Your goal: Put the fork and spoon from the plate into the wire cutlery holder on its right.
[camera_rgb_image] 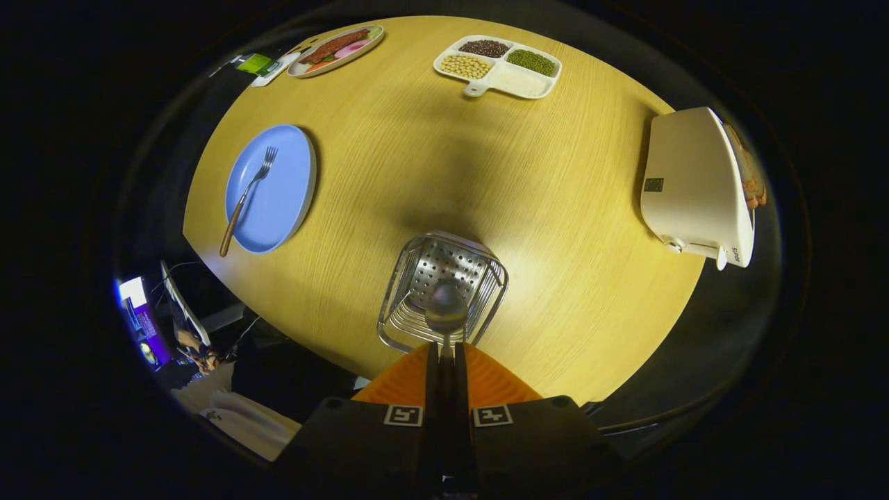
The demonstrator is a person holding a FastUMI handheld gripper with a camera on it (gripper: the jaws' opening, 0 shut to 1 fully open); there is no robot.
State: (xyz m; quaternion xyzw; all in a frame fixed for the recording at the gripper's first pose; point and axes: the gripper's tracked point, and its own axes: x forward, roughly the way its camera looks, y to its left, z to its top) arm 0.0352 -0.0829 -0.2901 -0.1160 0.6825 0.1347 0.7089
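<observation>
My gripper (446,347) is shut on the spoon's handle, and the spoon (446,309) sticks out ahead of the fingers with its bowl over the open top of the wire cutlery holder (410,278). The holder stands on the wooden table directly below the fingers and has a perforated metal plate inside. Far off to the left lies the blue plate (285,187). A fork (248,198) with a wooden handle rests across it, tines pointing away and the handle end hanging over the plate's near rim.
A white toaster (694,184) holding bread stands at the table's right edge. At the far side lie a white divided tray (517,83) of beans and grains and an oval plate (337,50) of food. A person sits below the table's left edge.
</observation>
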